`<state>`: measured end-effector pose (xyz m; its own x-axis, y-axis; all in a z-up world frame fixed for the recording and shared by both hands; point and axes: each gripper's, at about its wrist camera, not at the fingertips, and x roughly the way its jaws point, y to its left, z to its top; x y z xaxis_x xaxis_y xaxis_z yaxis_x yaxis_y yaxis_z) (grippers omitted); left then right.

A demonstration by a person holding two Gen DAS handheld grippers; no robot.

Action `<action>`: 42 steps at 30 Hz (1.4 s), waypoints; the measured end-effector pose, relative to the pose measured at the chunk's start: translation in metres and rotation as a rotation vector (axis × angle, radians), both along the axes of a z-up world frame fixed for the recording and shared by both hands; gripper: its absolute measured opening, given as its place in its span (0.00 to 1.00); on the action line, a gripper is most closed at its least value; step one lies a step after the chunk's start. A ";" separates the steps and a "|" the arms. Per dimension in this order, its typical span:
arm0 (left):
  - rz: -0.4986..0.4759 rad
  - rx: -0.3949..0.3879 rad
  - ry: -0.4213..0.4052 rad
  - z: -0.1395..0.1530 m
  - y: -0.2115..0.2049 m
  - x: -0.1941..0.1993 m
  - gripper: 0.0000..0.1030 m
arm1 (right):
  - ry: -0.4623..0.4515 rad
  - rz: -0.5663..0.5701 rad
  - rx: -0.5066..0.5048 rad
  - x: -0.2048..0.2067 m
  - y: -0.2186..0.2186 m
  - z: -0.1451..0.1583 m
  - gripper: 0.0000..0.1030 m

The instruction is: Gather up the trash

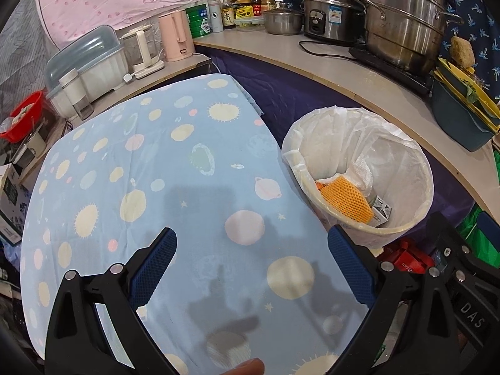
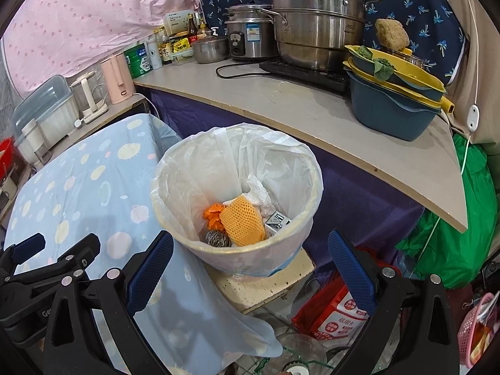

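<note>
A round trash bin lined with a white bag stands right of the table covered in blue planet-print cloth. Inside the bin lie an orange mesh pad, orange peel, a steel scourer, crumpled white paper and a small carton. My left gripper is open over the bare cloth, holding nothing. My right gripper is open just in front of the bin's near rim, also holding nothing.
A curved counter behind the bin carries steel pots, a rice cooker and a blue basin with yellow strainers. Kettles stand at the back left. A red packet and a green bag lie on the floor.
</note>
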<state>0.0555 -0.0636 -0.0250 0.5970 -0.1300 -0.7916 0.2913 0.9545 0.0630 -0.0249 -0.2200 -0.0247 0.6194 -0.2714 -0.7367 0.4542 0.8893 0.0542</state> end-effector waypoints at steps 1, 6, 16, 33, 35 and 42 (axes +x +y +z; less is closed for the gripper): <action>0.000 0.001 0.004 0.000 -0.001 0.002 0.90 | 0.002 0.002 0.003 0.002 -0.001 0.001 0.93; 0.004 0.001 0.011 0.004 -0.001 0.011 0.90 | 0.021 0.012 -0.003 0.013 0.000 0.003 0.93; 0.014 0.002 0.027 0.004 0.001 0.026 0.90 | 0.040 0.019 0.005 0.026 -0.005 0.004 0.93; 0.004 0.011 0.031 0.003 -0.008 0.031 0.90 | 0.050 0.011 -0.007 0.030 -0.009 0.004 0.93; 0.006 0.010 0.037 0.003 -0.008 0.031 0.90 | 0.051 0.011 -0.008 0.030 -0.009 0.004 0.93; 0.010 0.010 0.040 0.003 -0.007 0.031 0.90 | 0.051 0.011 -0.008 0.030 -0.009 0.004 0.93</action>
<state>0.0870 -0.0703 -0.0216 0.5658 -0.1165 -0.8163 0.2845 0.9568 0.0606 0.0051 -0.2290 -0.0208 0.5844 -0.2710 -0.7648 0.4463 0.8946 0.0240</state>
